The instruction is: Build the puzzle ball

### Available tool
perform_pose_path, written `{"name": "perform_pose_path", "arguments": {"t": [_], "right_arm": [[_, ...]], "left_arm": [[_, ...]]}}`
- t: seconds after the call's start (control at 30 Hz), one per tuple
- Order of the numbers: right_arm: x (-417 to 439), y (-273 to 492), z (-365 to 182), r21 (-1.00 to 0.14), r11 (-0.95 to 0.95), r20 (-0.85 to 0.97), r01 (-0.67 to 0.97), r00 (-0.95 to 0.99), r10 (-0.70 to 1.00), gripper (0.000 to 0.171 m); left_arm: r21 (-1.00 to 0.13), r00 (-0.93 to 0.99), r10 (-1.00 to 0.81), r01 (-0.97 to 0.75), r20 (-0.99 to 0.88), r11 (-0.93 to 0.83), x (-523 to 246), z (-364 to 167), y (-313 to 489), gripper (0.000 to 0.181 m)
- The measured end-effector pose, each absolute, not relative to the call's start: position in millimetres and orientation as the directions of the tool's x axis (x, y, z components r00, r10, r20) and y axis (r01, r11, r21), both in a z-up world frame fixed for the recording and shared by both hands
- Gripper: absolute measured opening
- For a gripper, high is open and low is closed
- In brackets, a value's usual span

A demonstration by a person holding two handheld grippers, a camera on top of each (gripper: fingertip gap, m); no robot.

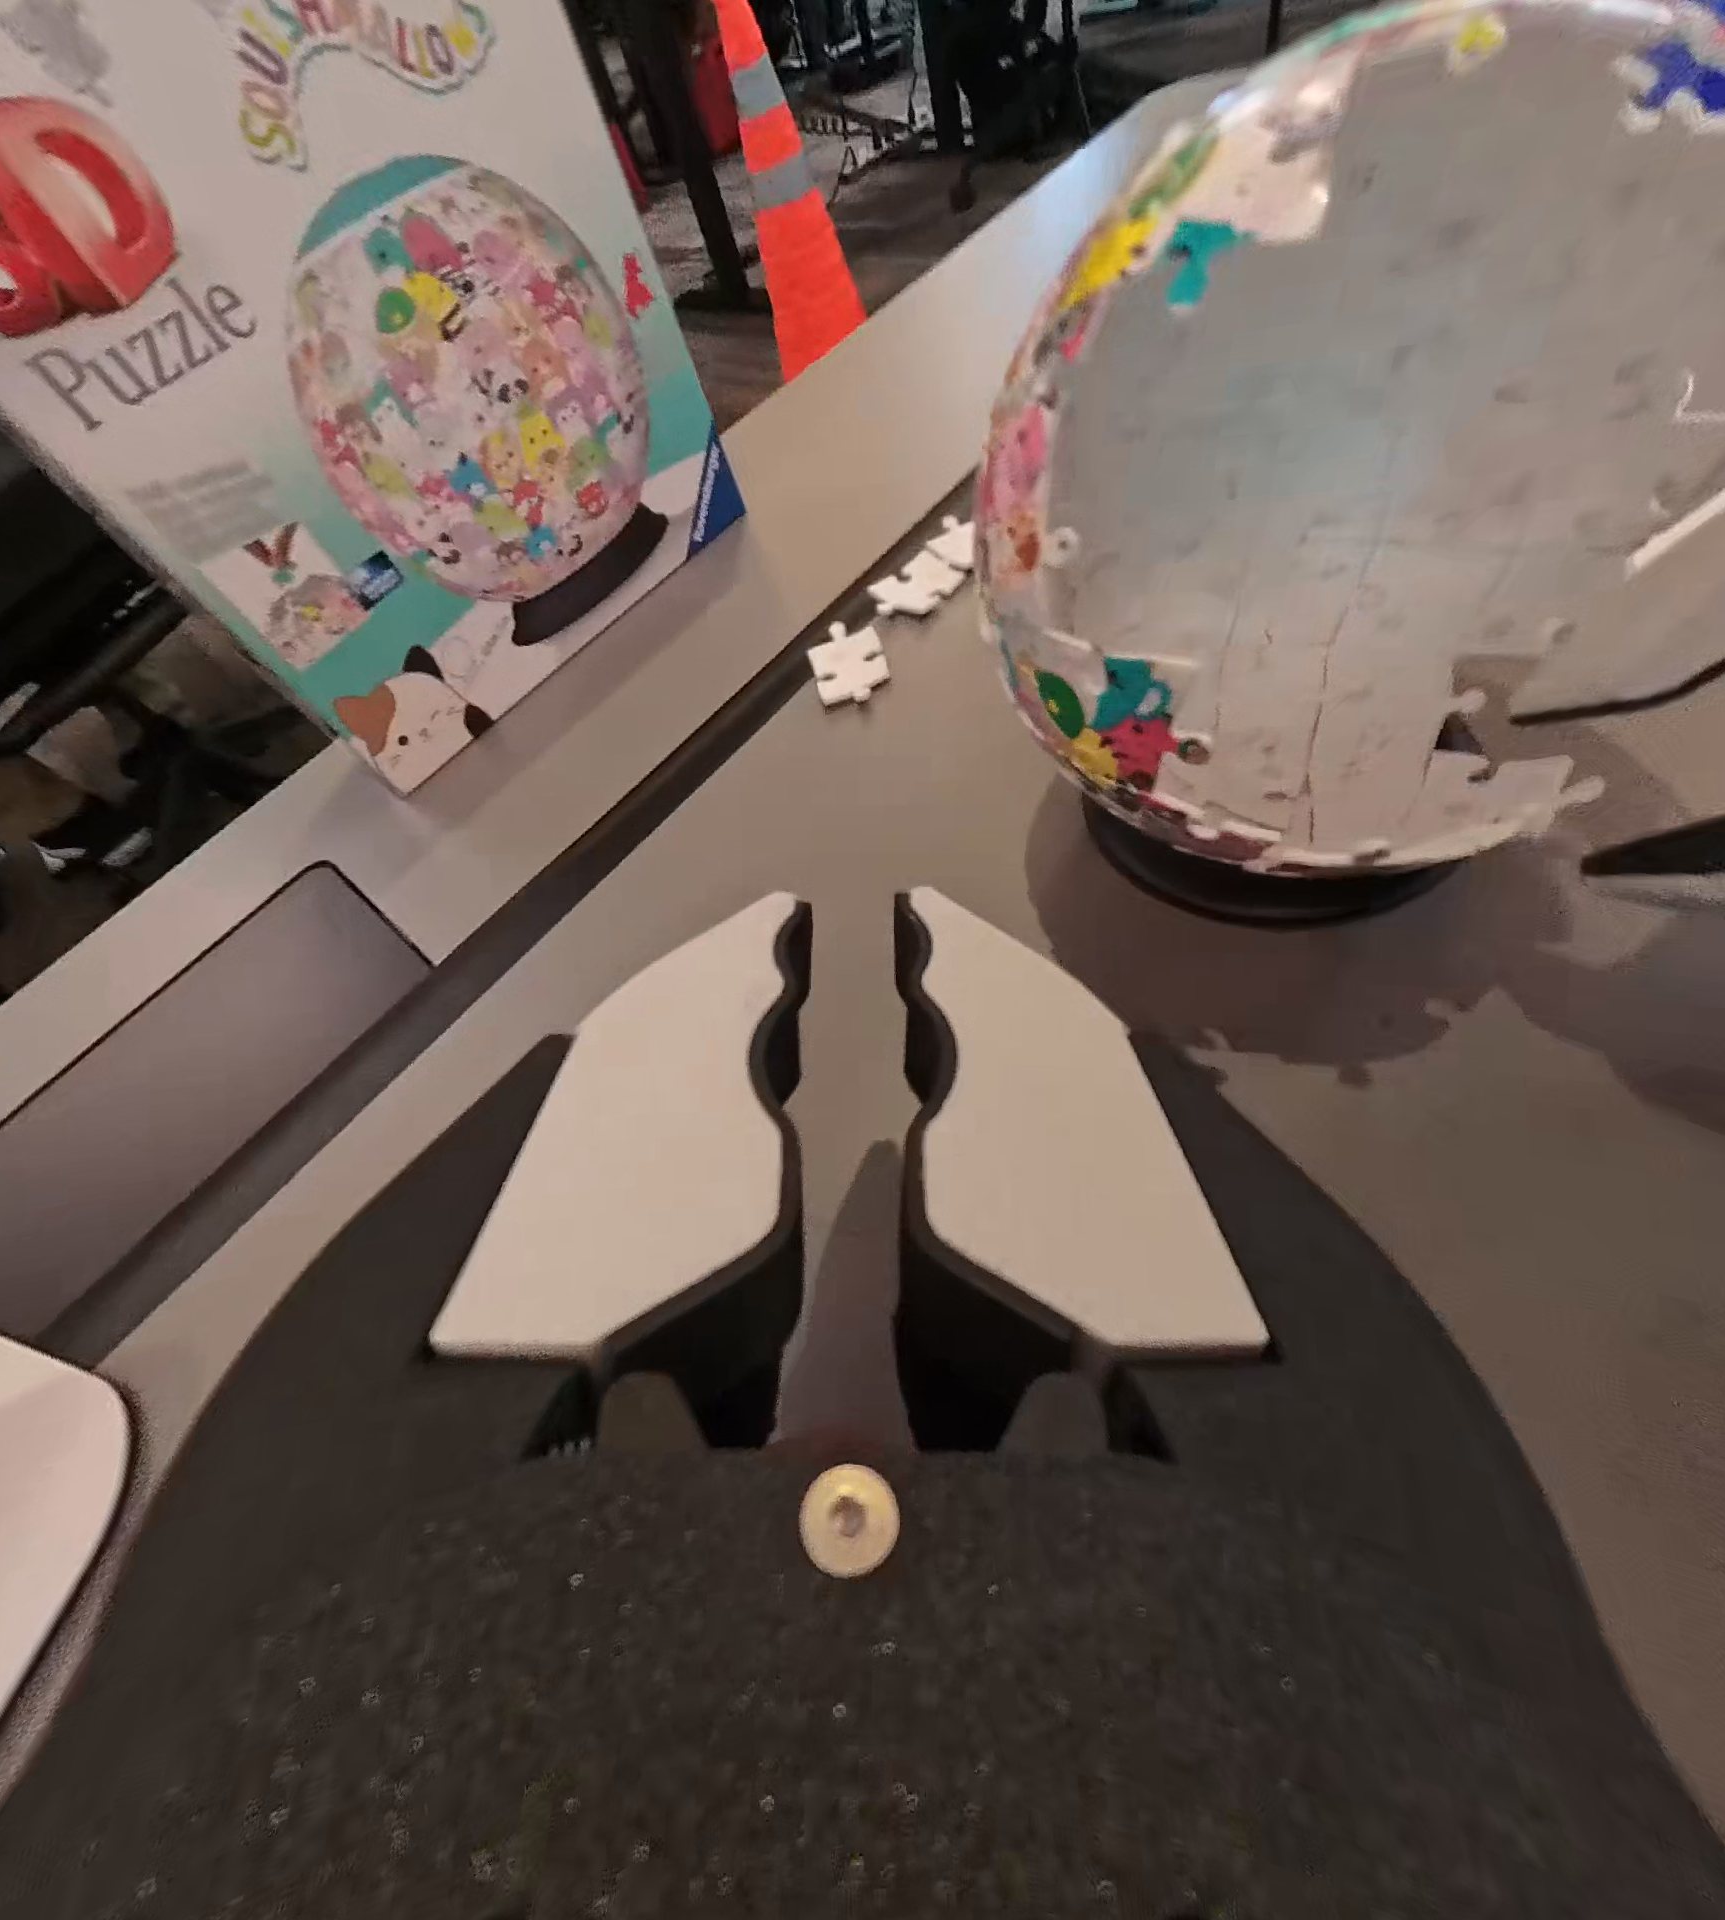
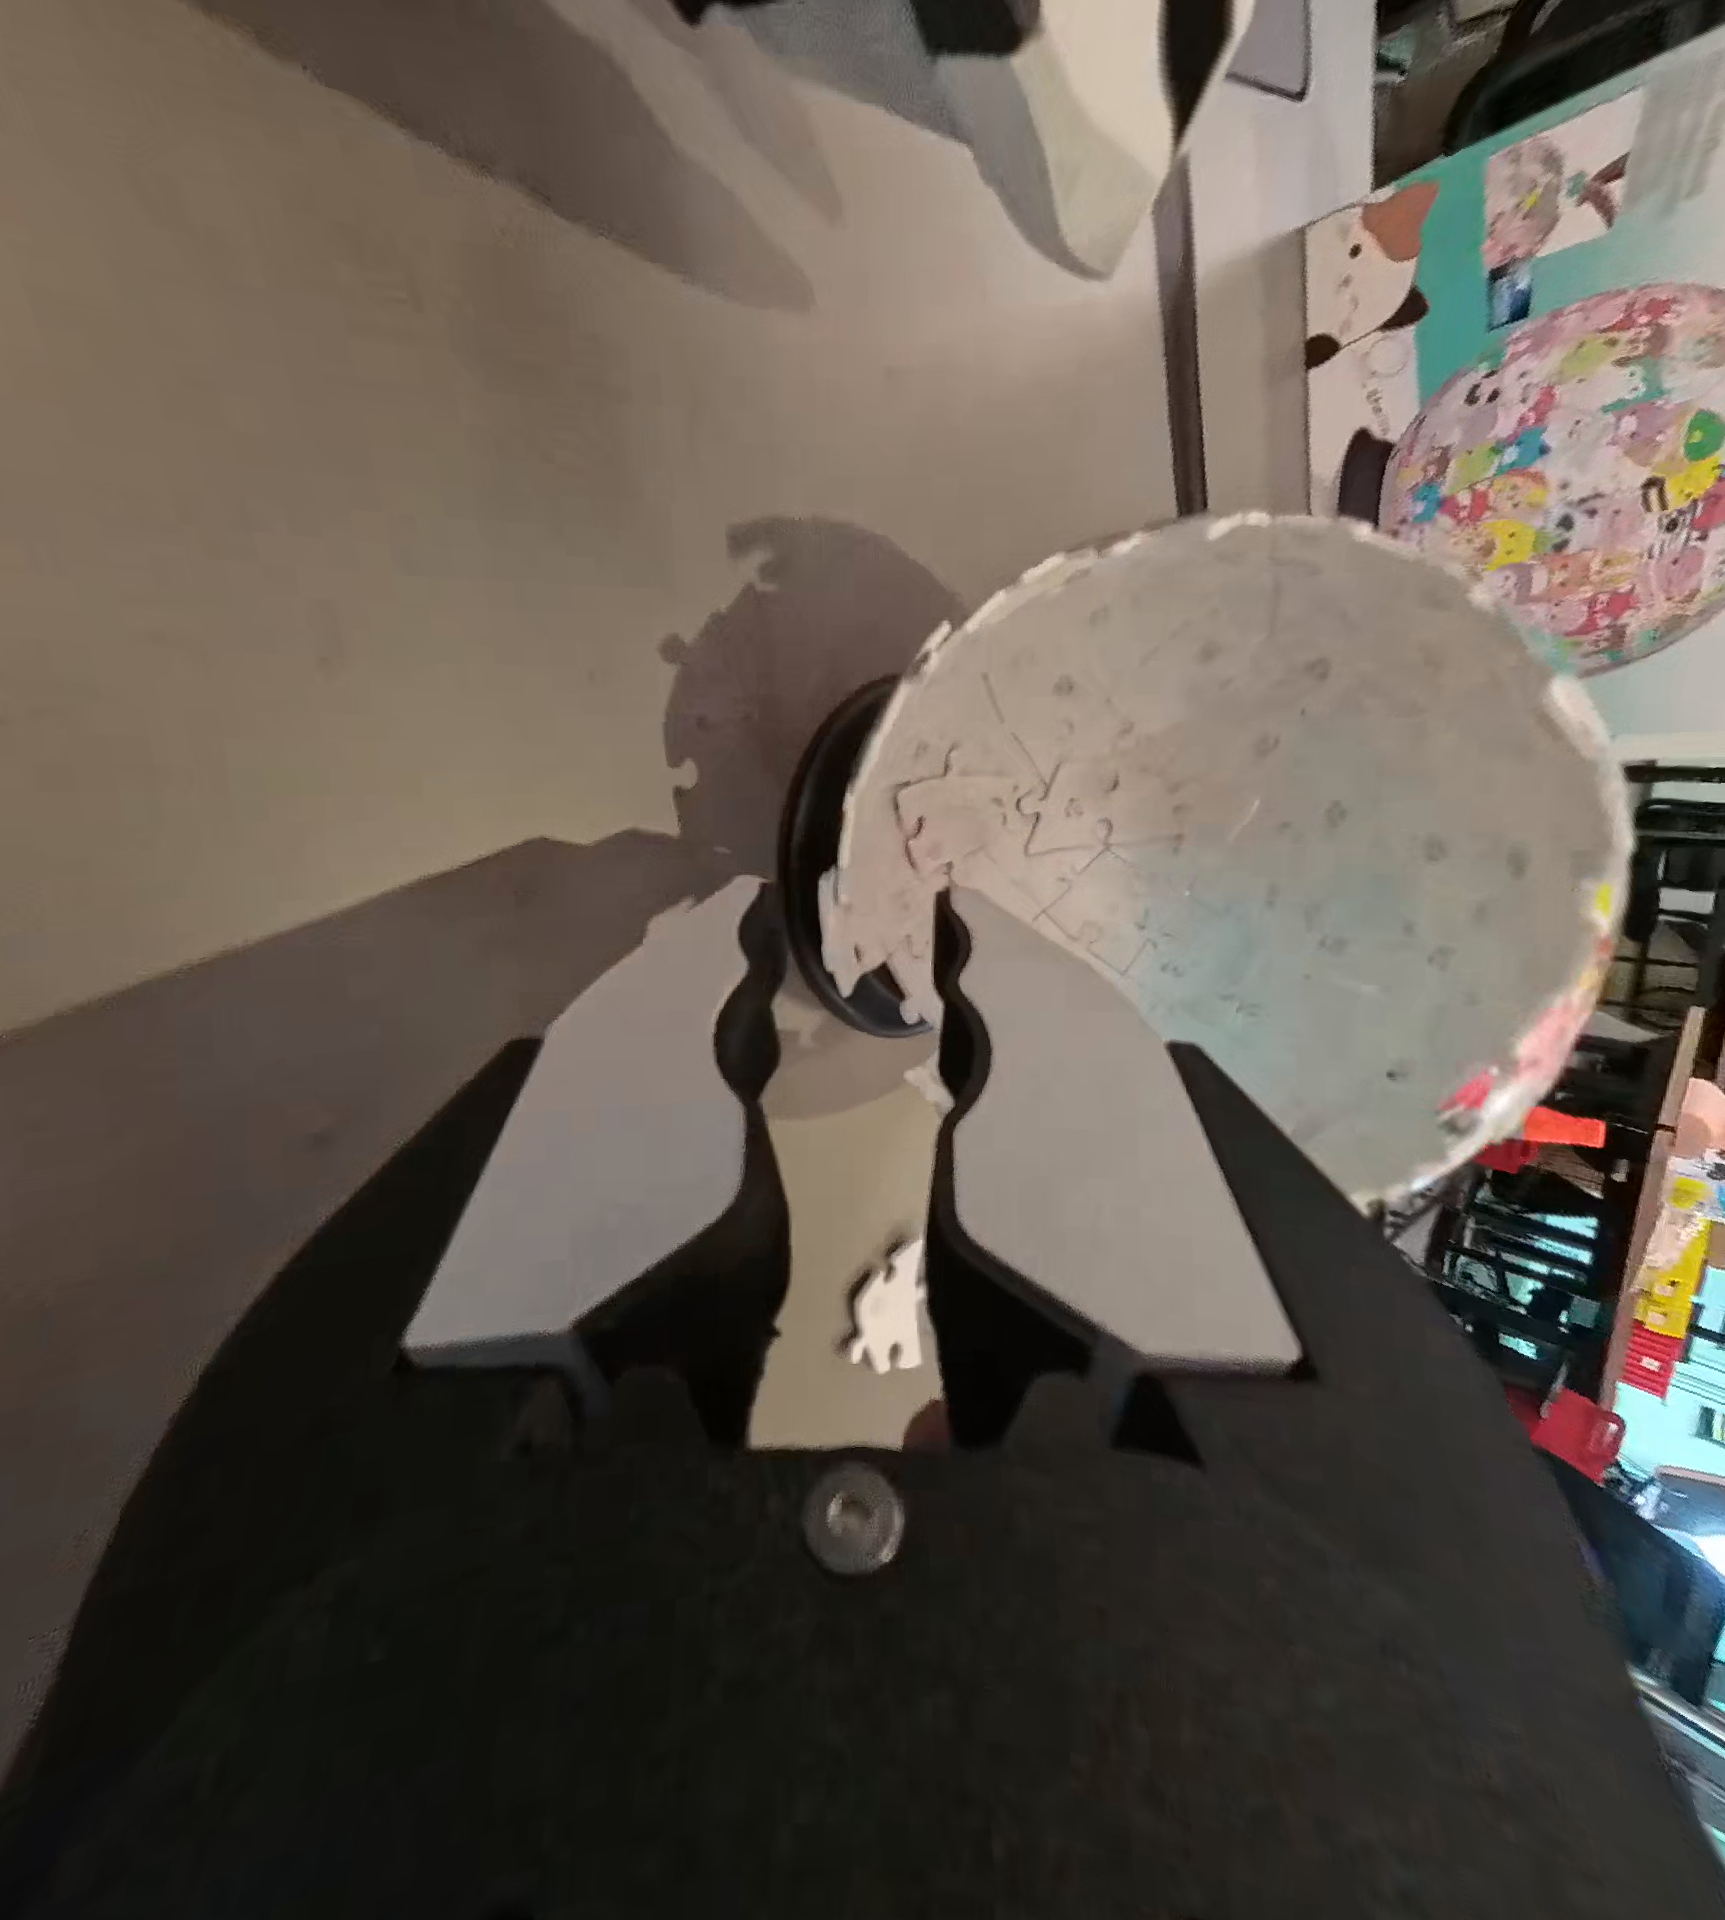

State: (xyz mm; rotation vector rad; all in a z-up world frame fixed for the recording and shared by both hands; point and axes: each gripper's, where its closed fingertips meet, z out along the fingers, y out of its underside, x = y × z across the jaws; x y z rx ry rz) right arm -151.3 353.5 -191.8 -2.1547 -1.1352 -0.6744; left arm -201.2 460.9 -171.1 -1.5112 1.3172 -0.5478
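Tabletop in matte grey carries everything in front of you, with a dark seam running diagonally across it and a paler strip beyond. Behind that strip the room is cluttered: an orange cone with reflective bands stands on the floor, and the right wrist view shows shelving with boxes along its right edge.

Your left gripper hovers over bare tabletop with its fingers set a narrow gap apart, and nothing sits between them. Your right gripper is spread a little wider, its tips reaching the jagged lower edge of the half-built puzzle ball; I cannot tell whether the fingers actually press on that edge or only frame it.

The puzzle ball is an open shell of white-backed interlocking pieces with colourful cartoon print on its outside, seated on a round black stand to the right of your left gripper. Its hollow white inside faces both cameras.

Only the left wrist view shows the three or so loose white puzzle pieces lying in a row along the seam, just beside the ball, and the full front of the tall puzzle box standing upright on the pale strip. Only the right wrist view shows a single loose white piece lying on the tabletop, seen between that gripper's fingers near their base, and the ball's toothed shadow cast on the surface behind the stand.
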Motion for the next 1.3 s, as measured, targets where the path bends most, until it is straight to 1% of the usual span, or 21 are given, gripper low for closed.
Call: {"name": "perform_pose_path", "arguments": {"t": [0.1,0.27,0.37,0.47,0.53,0.73,0.87,0.9,0.97,1.1,1.2,1.3], "right_arm": [[-147.0,355.2,-199.6,-0.208,-0.461,0.663,0.863,0.471,0.582,0.025],[-146.1,360.7,-206.2,-0.138,-0.442,0.672,0.886,0.412,0.616,0.024],[-146.4,363.1,-206.3,-0.134,-0.436,0.678,0.89,0.403,0.615,0.015],[-144.4,363.7,-206.1,-0.139,-0.436,0.682,0.889,0.405,0.609,0.012],[-147.0,363.9,-207.1,-0.144,-0.427,0.679,0.893,0.403,0.613,0.006],[-146.7,364.5,-207.5,-0.137,-0.427,0.678,0.894,0.399,0.618,0.003],[-144.2,366.5,-206.3,-0.125,-0.422,0.696,0.898,0.383,0.607,0.004],[-143.8,366.7,-204.8,-0.128,-0.425,0.701,0.896,0.385,0.6,0.006],[-144.4,363.9,-202.3,-0.146,-0.439,0.687,0.887,0.41,0.6,0.02],[-143.0,358.7,-192.9,-0.177,-0.443,0.687,0.879,0.433,0.584,0.02],[-145.9,358.4,-190.5,-0.183,-0.432,0.694,0.883,0.427,0.579,0.017],[-147.9,356.2,-190.8,-0.18,-0.431,0.699,0.884,0.423,0.576,0.019]], "left_arm": [[-0.871,0.286,-0.908,-0.468,-0.307,0.147,-200.1,-172.4,457.7,0.014],[-0.873,0.287,-0.911,-0.468,-0.295,0.135,-200.5,-172.8,458.4,0.015],[-0.875,0.29,-0.912,-0.466,-0.291,0.131,-201.2,-172.4,458.8,0.015],[-0.873,0.289,-0.911,-0.469,-0.294,0.132,-201.2,-172.8,458.7,0.015],[-0.872,0.287,-0.91,-0.471,-0.298,0.137,-200.9,-173.0,458.2,0.015],[-0.869,0.287,-0.909,-0.475,-0.303,0.139,-201.2,-173.5,458.4,0.015],[-0.87,0.29,-0.908,-0.473,-0.302,0.138,-201.3,-173.1,458.7,0.015],[-0.87,0.29,-0.908,-0.473,-0.302,0.139,-201.3,-173.0,458.7,0.015],[-0.871,0.291,-0.908,-0.472,-0.302,0.138,-201.4,-172.9,458.9,0.015],[-0.874,0.296,-0.909,-0.468,-0.294,0.13,-201.9,-172.3,459.8,0.015],[-0.875,0.298,-0.909,-0.467,-0.293,0.129,-201.9,-172.2,460.0,0.015],[-0.872,0.296,-0.907,-0.47,-0.3,0.135,-201.8,-172.5,459.6,0.015]]}}
